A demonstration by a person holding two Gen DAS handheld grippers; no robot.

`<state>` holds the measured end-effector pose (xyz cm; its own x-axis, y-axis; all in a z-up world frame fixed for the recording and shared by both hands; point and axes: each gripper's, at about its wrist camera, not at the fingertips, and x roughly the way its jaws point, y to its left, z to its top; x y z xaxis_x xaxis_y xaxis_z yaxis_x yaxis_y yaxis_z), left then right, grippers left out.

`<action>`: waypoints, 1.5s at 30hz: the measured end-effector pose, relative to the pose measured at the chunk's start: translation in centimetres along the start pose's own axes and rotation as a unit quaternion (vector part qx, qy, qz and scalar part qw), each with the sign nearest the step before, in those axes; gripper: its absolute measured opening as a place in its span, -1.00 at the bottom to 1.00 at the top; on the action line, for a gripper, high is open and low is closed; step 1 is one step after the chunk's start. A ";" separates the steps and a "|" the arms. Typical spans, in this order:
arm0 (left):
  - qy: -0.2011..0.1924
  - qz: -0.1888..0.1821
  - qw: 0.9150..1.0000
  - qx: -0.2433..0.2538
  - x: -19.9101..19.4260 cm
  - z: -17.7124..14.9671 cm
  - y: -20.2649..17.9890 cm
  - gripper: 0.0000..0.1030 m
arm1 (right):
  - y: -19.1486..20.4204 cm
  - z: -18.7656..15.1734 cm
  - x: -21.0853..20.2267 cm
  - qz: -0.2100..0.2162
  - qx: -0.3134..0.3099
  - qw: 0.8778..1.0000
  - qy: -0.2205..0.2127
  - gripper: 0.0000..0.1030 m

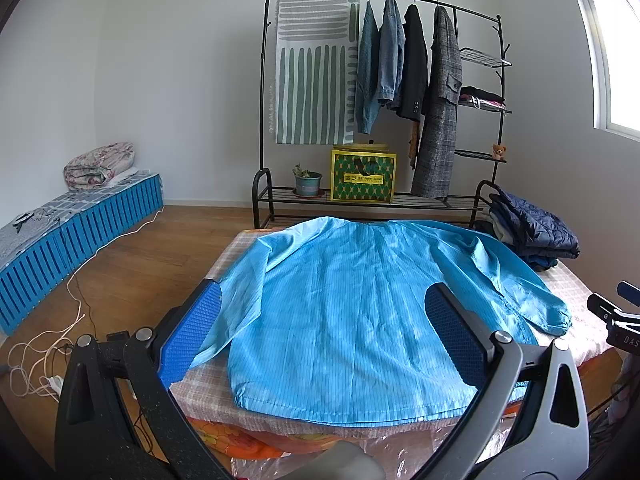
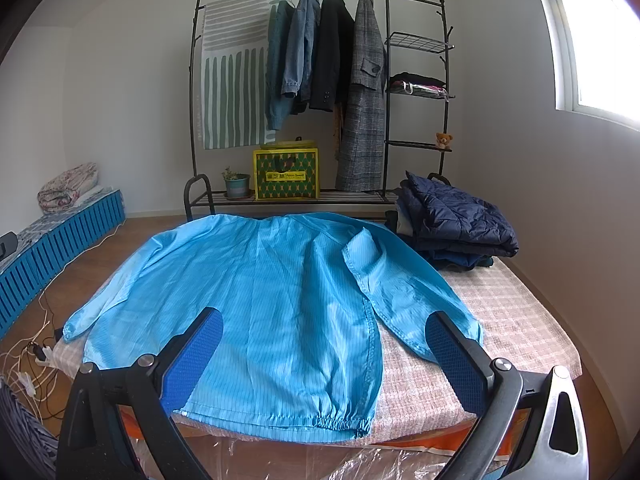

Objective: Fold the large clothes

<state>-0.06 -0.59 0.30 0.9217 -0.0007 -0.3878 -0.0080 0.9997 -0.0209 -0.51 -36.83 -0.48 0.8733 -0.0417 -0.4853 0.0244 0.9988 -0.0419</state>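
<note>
Fabric is the worry: the blue jacket (image 2: 280,312) lies spread flat on the checked worktop (image 2: 512,320), hem toward the cameras, right sleeve already doubled over the body, left sleeve trailing to the edge. Both claws hang spread wide and empty, the left claw (image 1: 324,344) and the right claw (image 2: 328,352) above the hem. The cloth looks thin and slippery (probably synthetic), so a shallow pinch could catch one layer only, or drag it toward the stacked dark clothes (image 2: 456,220).

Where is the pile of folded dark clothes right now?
In both views the pile of folded clothes sits on the far right corner of the table, beside the blue jacket and in front of the clothes rack.
</note>
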 end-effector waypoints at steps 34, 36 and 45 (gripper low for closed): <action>0.010 0.006 1.000 -0.001 2.2 0.4 -0.2 1.00 | 0.8 -0.1 1.3 0.004 0.000 1.000 0.004 0.99; 0.013 0.010 1.000 -0.002 2.7 0.3 0.2 1.00 | 0.9 -0.1 1.5 0.006 0.002 1.000 0.004 0.99; 0.037 0.030 0.999 -0.002 7.8 0.2 3.8 1.00 | 2.6 1.0 3.5 0.030 -0.030 0.999 -0.015 0.99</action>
<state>7.19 3.15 -2.68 0.8884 0.0574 -0.4556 -0.0643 0.9979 0.0004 3.08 -34.37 -1.41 0.8869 0.0208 -0.4614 -0.0580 0.9961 -0.0664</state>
